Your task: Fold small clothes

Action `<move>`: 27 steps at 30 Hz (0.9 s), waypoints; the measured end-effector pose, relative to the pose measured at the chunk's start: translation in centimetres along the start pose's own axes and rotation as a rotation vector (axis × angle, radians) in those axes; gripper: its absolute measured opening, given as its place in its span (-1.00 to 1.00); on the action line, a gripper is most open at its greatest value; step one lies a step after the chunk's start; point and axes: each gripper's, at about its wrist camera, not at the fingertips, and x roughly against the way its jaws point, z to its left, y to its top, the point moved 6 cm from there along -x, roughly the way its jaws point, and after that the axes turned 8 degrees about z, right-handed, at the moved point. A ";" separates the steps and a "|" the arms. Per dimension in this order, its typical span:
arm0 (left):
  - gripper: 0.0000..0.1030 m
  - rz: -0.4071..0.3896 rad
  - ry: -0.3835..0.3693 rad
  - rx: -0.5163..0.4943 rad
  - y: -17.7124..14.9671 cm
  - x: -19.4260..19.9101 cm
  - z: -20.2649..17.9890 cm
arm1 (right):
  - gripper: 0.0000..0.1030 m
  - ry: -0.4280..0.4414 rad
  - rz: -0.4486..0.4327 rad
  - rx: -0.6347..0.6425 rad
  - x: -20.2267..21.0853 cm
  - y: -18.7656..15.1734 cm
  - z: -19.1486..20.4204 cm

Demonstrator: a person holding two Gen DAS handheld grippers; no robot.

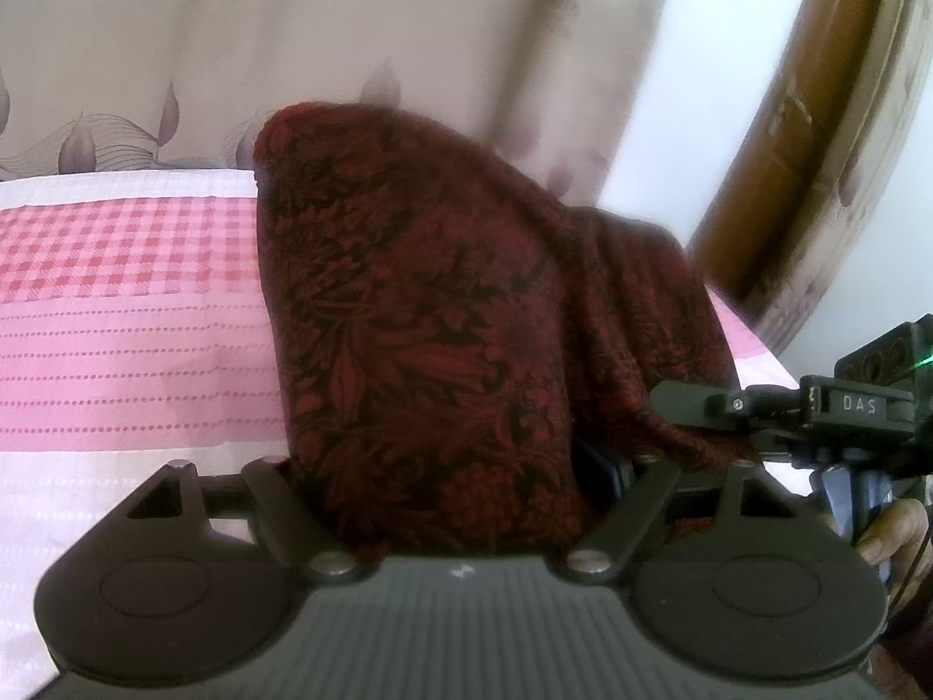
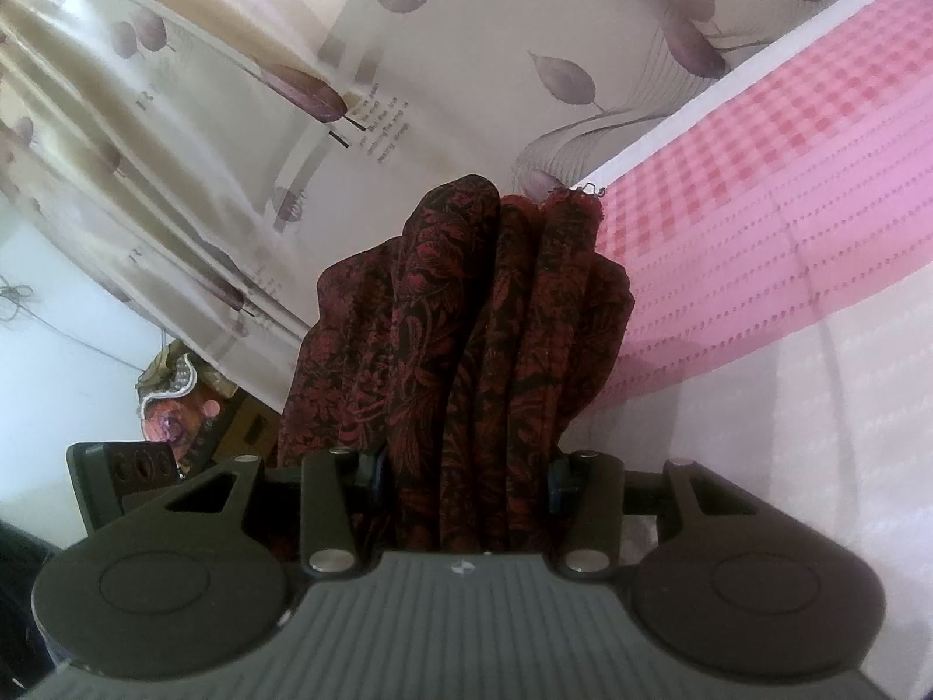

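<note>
Dark red patterned cloth (image 1: 420, 315) fills both sets of jaws. Left gripper (image 1: 460, 484) is clamped on a broad, bunched fold; right gripper (image 2: 463, 478) pinches a narrower gathered bundle (image 2: 466, 315). Both grips sit at the cloth's near edge, probably to lift it clear and stretch it for a fold. Beyond the tools, the cloth hangs above the pink checked bedsheet (image 1: 116, 303); a leaf-print curtain (image 1: 175, 58) stands behind.

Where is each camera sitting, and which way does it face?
Left wrist: on the left gripper, facing along its fingers at the dark red floral cloth over the pink checked bedspread; the right gripper and a hand show.
Right wrist: on the right gripper, tilted, facing the bunched cloth and leaf-print curtain.
Both share cloth, bedspread, curtain.
</note>
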 end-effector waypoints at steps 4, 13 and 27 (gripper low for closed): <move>0.58 0.003 0.004 0.005 0.2 -0.8 0.0 | -0.07 -0.008 0.002 -0.006 -0.3 0.0 -0.3; 0.60 0.007 0.051 0.010 -0.2 -2.9 0.1 | -0.07 -0.064 0.015 0.010 -1.3 -0.6 -2.6; 0.89 -0.079 0.149 0.013 -1.6 -2.8 -0.2 | 0.01 -0.198 -0.010 0.265 -1.6 -1.5 -2.4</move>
